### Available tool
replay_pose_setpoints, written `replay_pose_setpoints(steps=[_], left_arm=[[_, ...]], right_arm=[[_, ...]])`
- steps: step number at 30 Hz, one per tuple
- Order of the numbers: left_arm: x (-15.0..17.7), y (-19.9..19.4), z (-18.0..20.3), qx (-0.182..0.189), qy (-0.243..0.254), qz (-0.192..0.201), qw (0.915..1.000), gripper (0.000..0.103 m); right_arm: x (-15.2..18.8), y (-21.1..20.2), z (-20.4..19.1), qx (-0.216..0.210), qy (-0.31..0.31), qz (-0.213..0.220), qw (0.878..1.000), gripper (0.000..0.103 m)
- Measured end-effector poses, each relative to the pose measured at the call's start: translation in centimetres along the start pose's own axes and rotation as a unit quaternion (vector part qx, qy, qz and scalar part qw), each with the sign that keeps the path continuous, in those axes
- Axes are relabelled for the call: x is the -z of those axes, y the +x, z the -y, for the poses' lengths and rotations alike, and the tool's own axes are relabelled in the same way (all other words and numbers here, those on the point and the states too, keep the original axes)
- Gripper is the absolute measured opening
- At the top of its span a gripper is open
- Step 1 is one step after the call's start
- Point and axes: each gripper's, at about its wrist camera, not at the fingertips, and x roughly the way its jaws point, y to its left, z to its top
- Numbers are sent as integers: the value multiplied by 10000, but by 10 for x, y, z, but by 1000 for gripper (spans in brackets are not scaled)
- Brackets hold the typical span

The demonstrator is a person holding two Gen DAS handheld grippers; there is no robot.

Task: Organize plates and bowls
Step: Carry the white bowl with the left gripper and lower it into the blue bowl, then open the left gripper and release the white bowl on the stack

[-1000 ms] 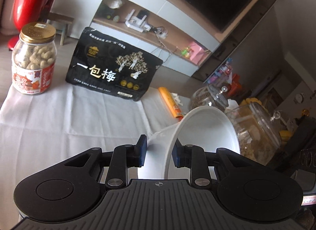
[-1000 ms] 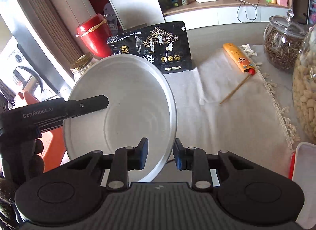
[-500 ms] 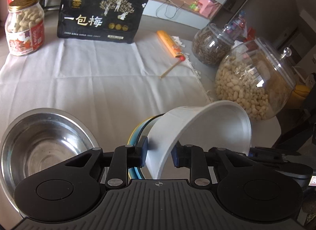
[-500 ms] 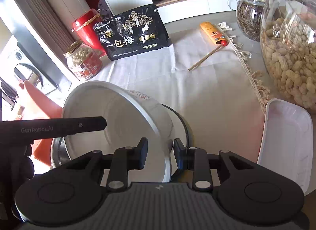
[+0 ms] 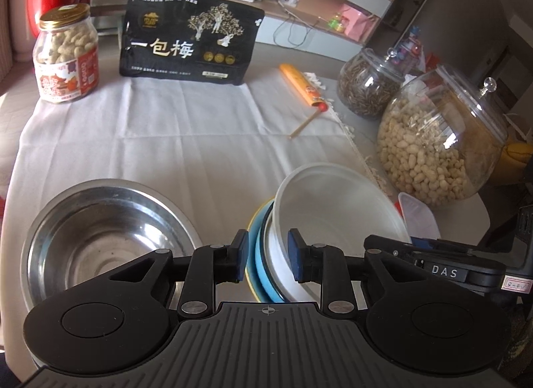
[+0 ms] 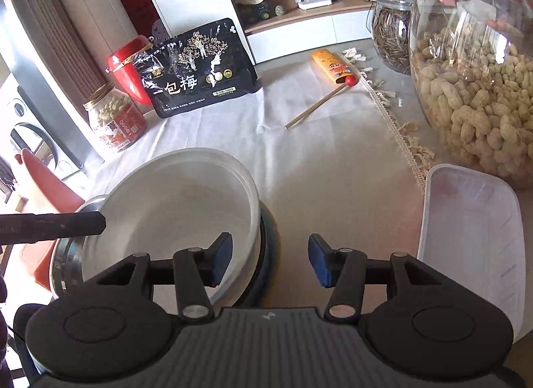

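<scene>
A white bowl sits nested in a blue and yellow-rimmed bowl on the white cloth; it also shows in the right wrist view. My left gripper is open, its blue pads straddling the left rims of the stack without pressing. My right gripper is open wide at the stack's right rim, holding nothing. A steel bowl stands left of the stack. A white rectangular tray lies at the right.
A large peanut jar, a smaller seed jar, an orange packet with a stick, a black snack bag and a peanut jar with gold lid stand along the back and right of the cloth.
The white bowl came down from tilted in the air into the blue bowl. Both grippers opened and let go of it.
</scene>
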Motion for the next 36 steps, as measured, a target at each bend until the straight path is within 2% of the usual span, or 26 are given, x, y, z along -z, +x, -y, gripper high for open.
replay_pose_setpoints(steps=[3,6,11,16,19,21,24,28,30,32,34,36], left_arm=[[1,17,-9,30,-201,-258,9995,31],[3,30,-13,132,-361,-428,9983,33],[7,43,-10,15,-351,-567,9978,37],[13,56,-8,58,-452,-803,9957,36],[14,56,-2,10,-442,-830,9956,42],[15,55,5,46,-362,-888,9954,50],[20,58,13,208,-239,-1019,9943,50],[23,58,13,343,-260,-987,9942,50],[23,54,8,455,-316,-990,9935,49],[22,39,1,615,-391,-840,9938,47],[21,13,-10,798,-513,-537,9940,44],[19,-16,-25,816,-670,-84,9944,44]], right_arm=[[3,9,10,-341,400,-181,9985,69],[9,21,15,-717,701,-474,9938,69],[16,38,18,-1272,1118,-825,9821,71],[16,42,16,-1258,1145,-840,9818,71],[16,40,14,-1195,1056,-837,9837,67],[16,37,16,-1153,1054,-836,9842,66],[18,31,23,-1007,1081,-795,9858,66],[21,26,32,-978,1104,-752,9862,65],[20,17,29,-834,989,-550,9901,65],[16,1,23,-535,728,-161,9958,65],[10,-24,15,-233,479,339,9980,65],[6,-43,10,-133,364,668,9970,65]])
